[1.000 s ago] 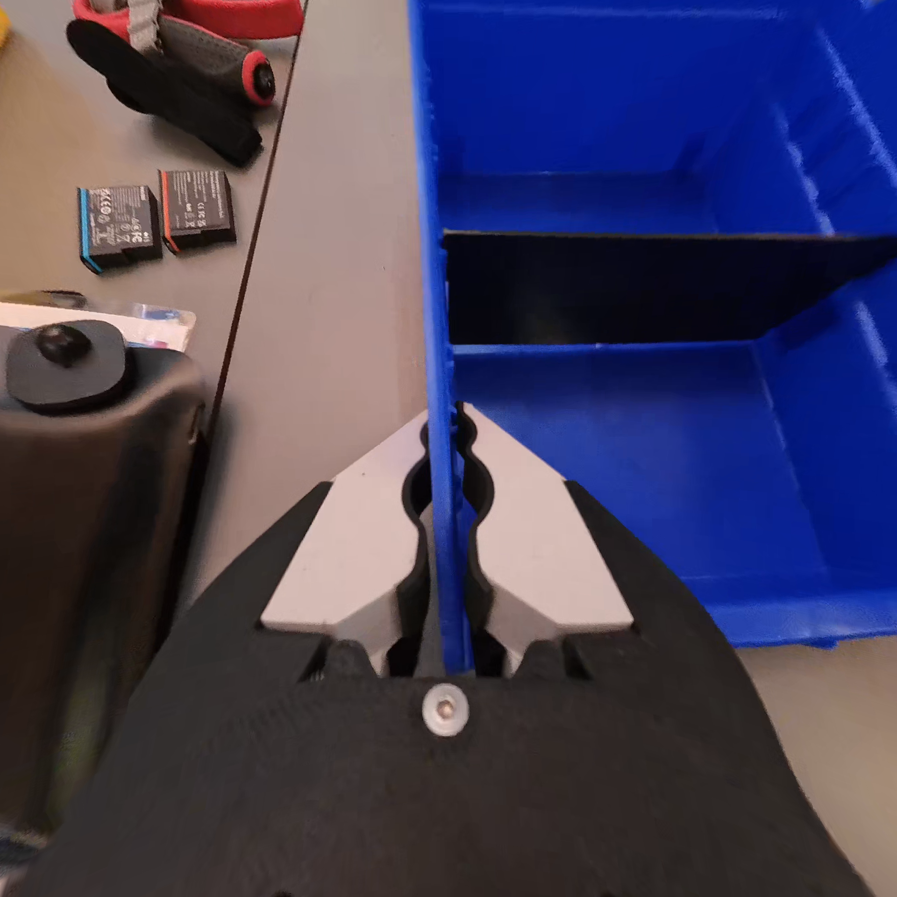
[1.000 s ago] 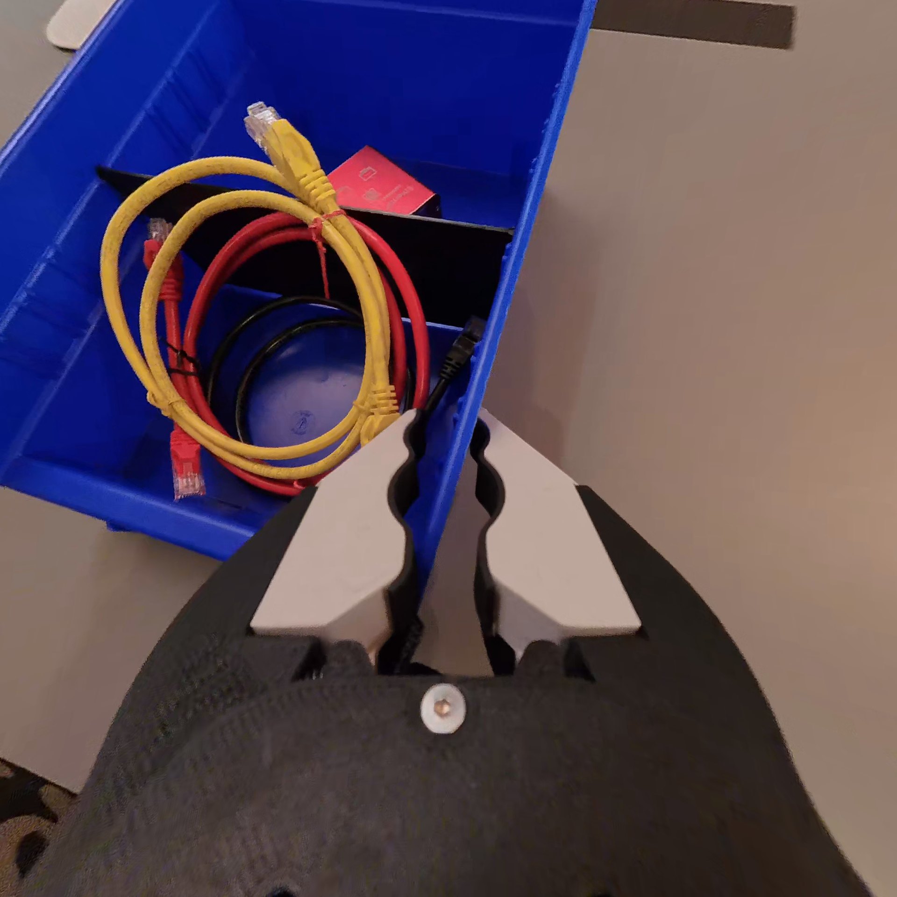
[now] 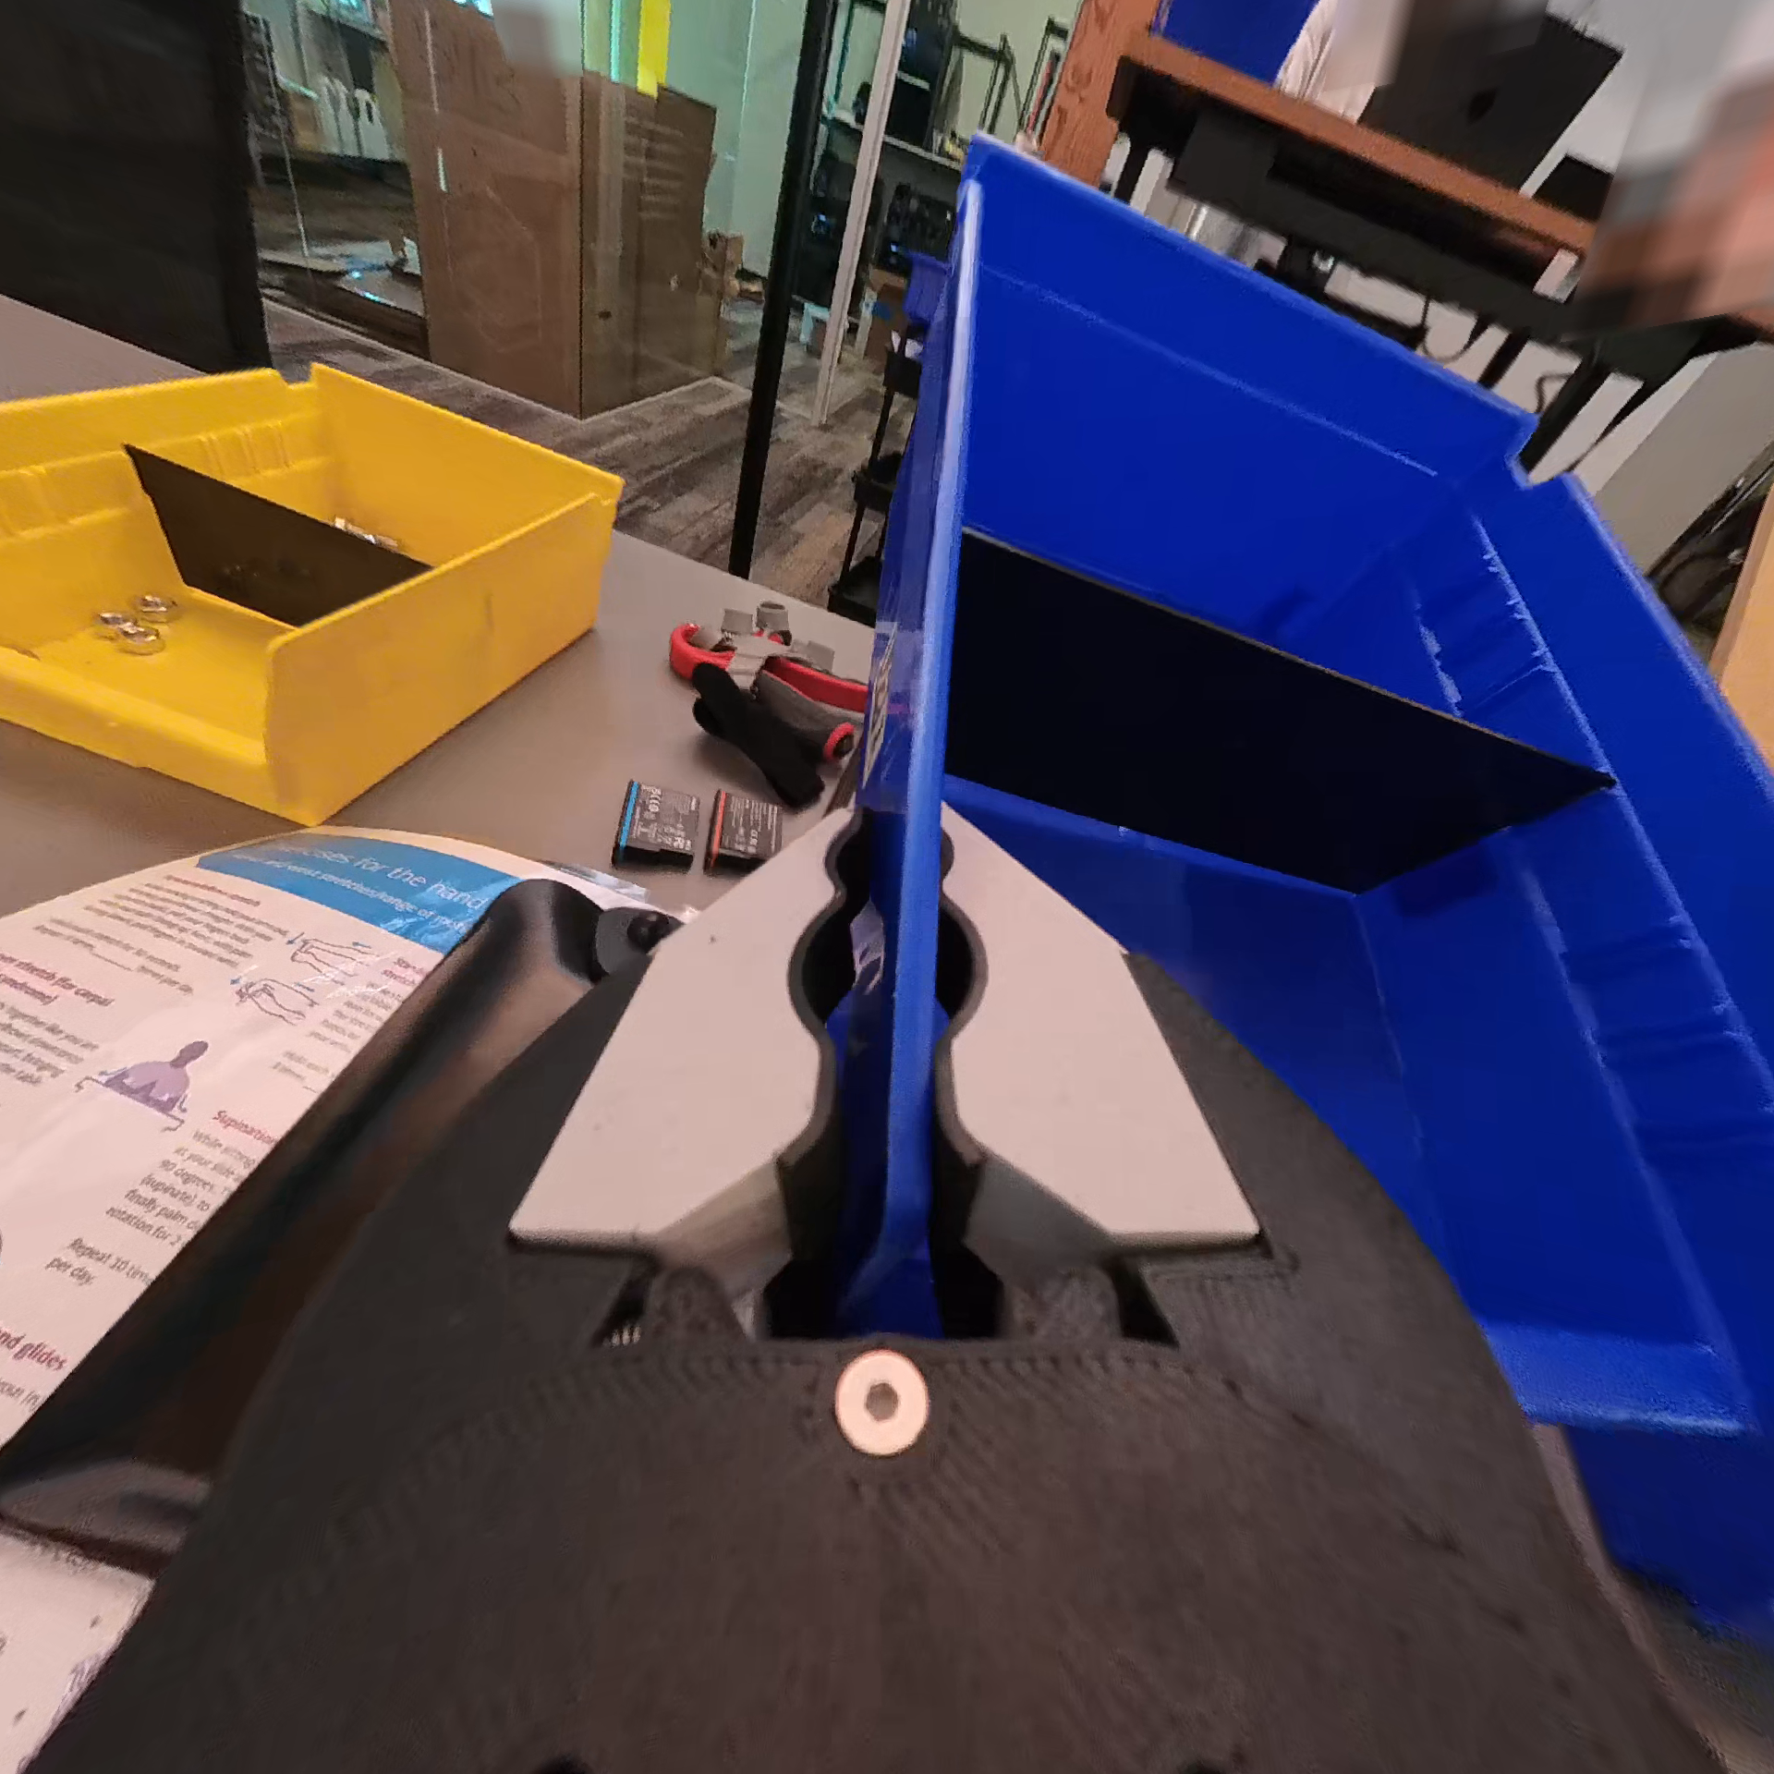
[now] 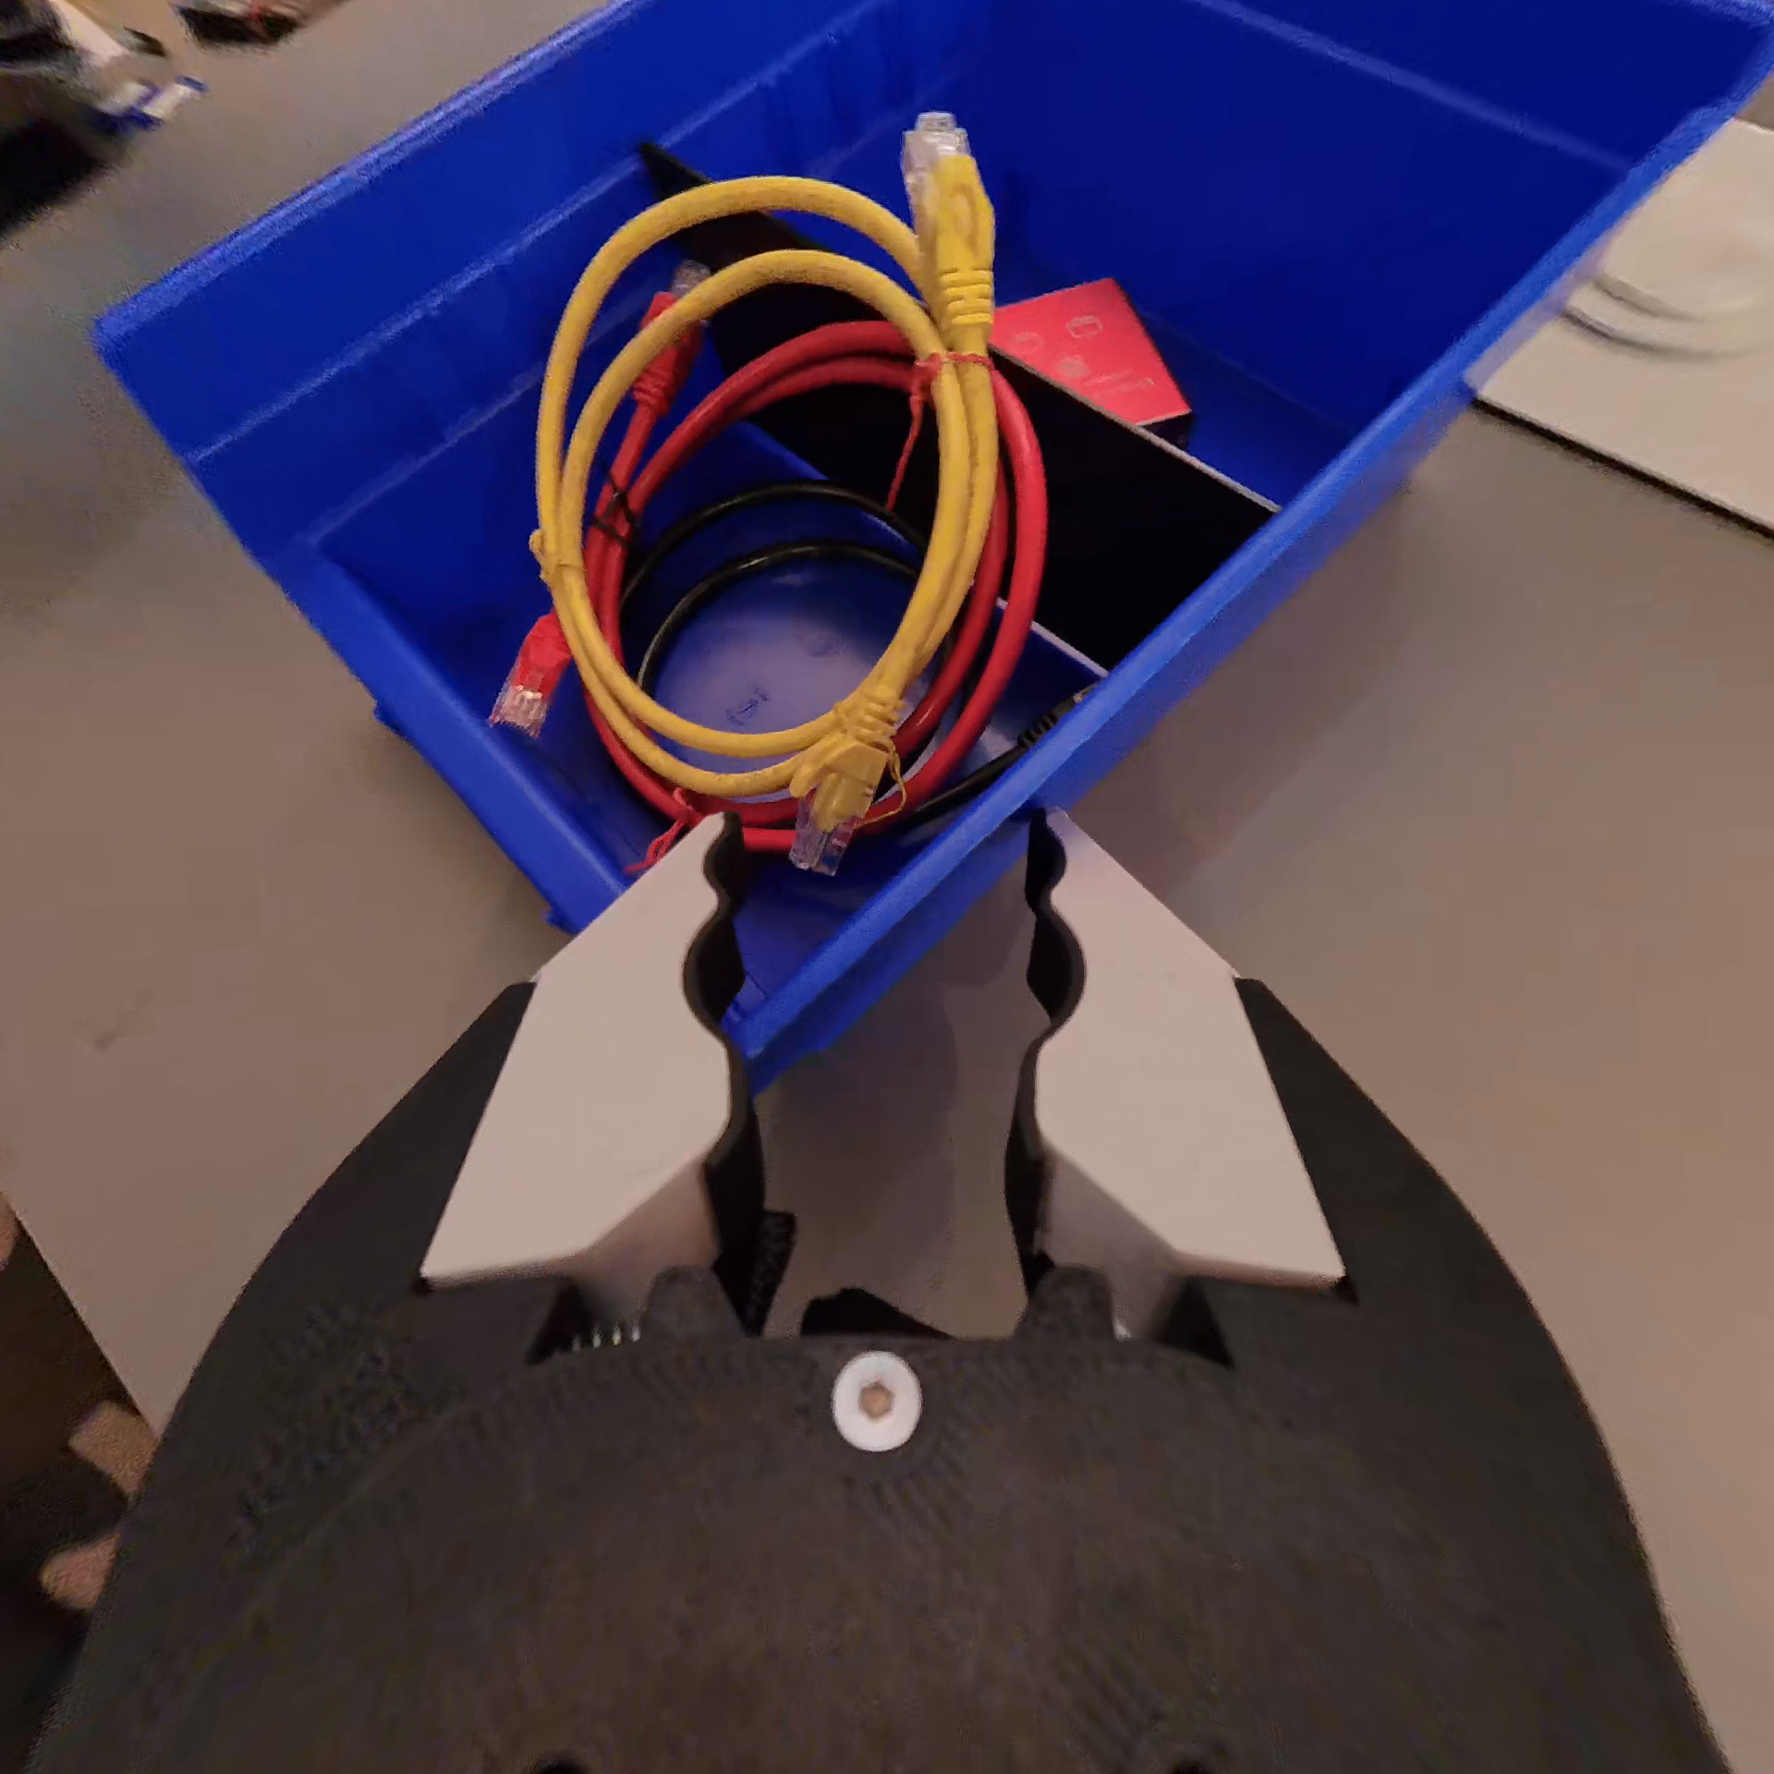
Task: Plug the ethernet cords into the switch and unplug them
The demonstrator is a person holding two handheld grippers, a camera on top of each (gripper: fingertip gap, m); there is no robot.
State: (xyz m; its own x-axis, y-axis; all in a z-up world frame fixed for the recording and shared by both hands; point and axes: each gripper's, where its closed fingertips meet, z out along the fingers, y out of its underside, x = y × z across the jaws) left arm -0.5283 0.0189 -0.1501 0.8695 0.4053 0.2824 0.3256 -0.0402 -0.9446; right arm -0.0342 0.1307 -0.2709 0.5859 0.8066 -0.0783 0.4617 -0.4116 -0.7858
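In the right wrist view a blue bin (image 4: 384,317) holds coiled ethernet cords in its near compartment: a yellow cord (image 4: 576,461), a red cord (image 4: 1022,538) and a black cord (image 4: 749,566). A small red box (image 4: 1085,355) lies behind the bin's black divider (image 4: 1104,518). My right gripper (image 4: 878,826) is open and empty, its fingers on either side of the bin's near corner. In the left wrist view my left gripper (image 3: 898,835) is shut on the side wall of a blue bin (image 3: 1200,403), which looks empty and tilted.
In the left wrist view a yellow bin (image 3: 422,691) with several small metal nuts stands at the left. Two small battery packs (image 3: 658,811), a red and black hand-grip tool (image 3: 768,691), a printed leaflet (image 3: 144,1008) and a black object (image 3: 432,1008) lie on the grey table. A white flat thing (image 4: 1690,288) lies to the right of the cord bin. Some 55 cm of space lies between my two pairs of fingers.
My right gripper has opened wide and let go of the bin wall it straddled. The left view has swung upward, still shut on the blue wall, and the bin now looks tilted.
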